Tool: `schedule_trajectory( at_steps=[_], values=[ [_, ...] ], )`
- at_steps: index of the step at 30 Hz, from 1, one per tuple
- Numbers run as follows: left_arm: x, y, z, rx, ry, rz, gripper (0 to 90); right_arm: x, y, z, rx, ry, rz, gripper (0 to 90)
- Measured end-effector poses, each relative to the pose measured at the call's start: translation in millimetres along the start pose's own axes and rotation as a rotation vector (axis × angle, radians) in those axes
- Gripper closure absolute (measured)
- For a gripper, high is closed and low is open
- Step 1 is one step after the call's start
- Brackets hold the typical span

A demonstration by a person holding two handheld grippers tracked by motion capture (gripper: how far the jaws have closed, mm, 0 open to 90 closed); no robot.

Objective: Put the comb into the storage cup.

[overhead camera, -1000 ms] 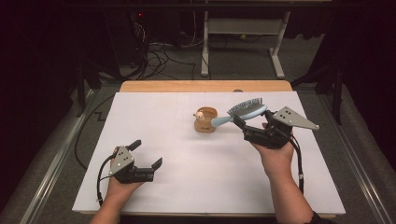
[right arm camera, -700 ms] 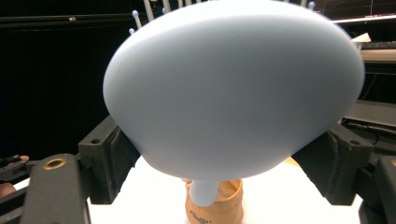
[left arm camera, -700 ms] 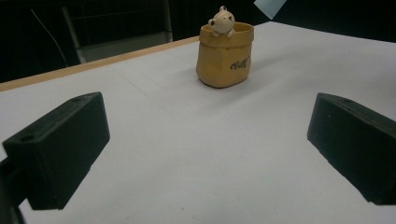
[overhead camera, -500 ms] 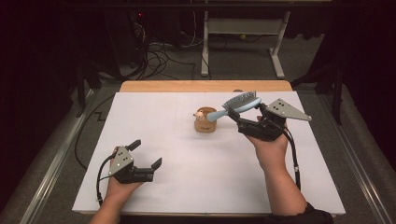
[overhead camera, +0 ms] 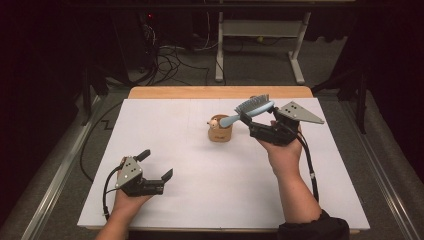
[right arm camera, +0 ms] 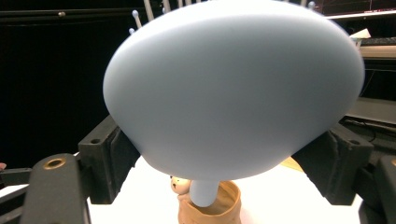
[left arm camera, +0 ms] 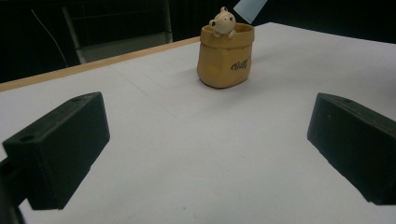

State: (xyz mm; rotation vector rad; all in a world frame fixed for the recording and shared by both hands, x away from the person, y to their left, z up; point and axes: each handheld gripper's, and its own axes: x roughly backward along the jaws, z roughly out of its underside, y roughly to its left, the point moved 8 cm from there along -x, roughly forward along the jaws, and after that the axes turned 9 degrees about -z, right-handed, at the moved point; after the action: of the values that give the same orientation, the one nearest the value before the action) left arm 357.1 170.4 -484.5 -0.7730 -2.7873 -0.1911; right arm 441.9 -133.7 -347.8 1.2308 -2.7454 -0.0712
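Right of centre in the high view: right gripper clenched on the head of a pale blue hairbrush, bristles up, handle slanting down-left with its tip at the mouth of a tan bag-shaped pot. In the right gripper view, smooth back of the hairbrush across most of the frame, jaws pressed against it on either side, handle end just above the pot at bottom centre, beside a small bear figure on its rim. Lower left of the high view: left gripper low over the sheet, jaws spread wide, nothing between them, well apart from the pot. In the left gripper view, pot at upper centre, open sheet before it, nothing in the way. Underneath, white sheet over a wooden table, bare wood showing along the far edge. Beyond, at top of frame, dark room, grey floor, tangled cables at upper left, white metal stand at upper centre.
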Motion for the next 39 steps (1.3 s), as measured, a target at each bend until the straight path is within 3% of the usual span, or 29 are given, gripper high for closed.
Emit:
schedule_trajectory(
  at_steps=[27, 39],
  values=[
    [0.0, 1.2, 0.5, -0.007, 0.000, -0.002, 0.0, -18.1, -10.8, -3.0, -0.004, 0.020, 0.024, 20.7],
    [-0.7, 1.2, 1.1, -0.010, 0.005, -0.004, 0.0, -25.2, -15.1, 4.1, -0.011, 0.041, 0.028, 20.7]
  ],
)
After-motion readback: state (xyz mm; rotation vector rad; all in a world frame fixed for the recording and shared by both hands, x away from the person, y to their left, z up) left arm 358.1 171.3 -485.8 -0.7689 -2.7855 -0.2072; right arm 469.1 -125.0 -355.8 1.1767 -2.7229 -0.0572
